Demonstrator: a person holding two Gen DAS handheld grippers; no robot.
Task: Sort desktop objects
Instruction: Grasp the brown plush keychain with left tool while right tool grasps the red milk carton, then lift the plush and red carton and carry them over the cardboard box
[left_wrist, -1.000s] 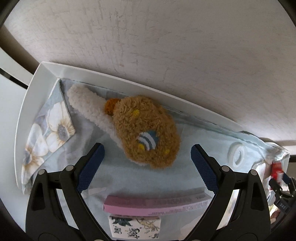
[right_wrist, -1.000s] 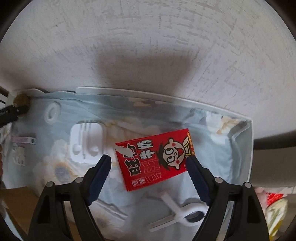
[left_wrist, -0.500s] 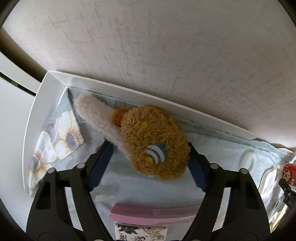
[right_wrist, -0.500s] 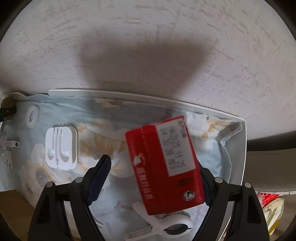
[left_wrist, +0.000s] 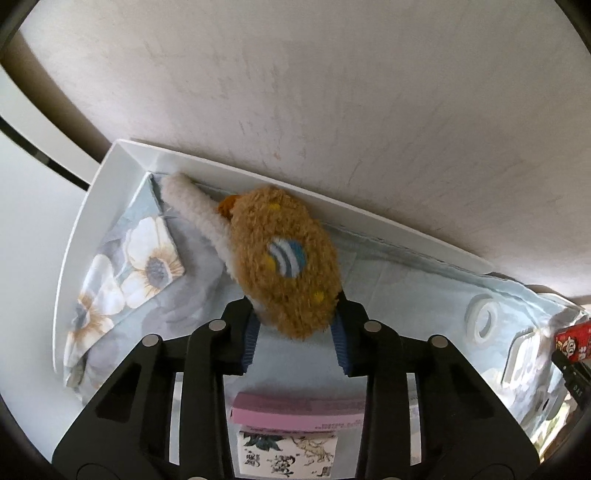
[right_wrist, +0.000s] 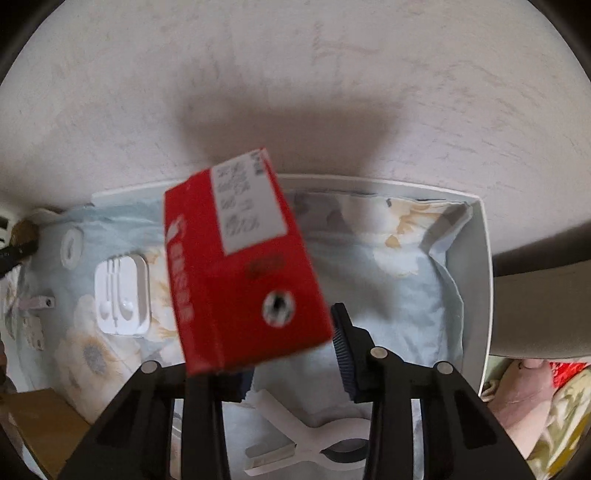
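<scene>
Tray lined with floral cloth anchors everything: over its left end the left gripper clenches the brown plush toy; over its right half the right gripper grips the red carton, tilted. Both lifts should probably rise straight, keeping the fingers firm.

The brown plush toy is shaggy, curly fleece with a woolly white strip. Red carton looks like smooth, slightly glossy card with a matt paper label. Floral cloth lining the smooth white plastic tray is soft and matt. Earphone case and white clip are shiny plastic. Wall is rough plaster.
</scene>
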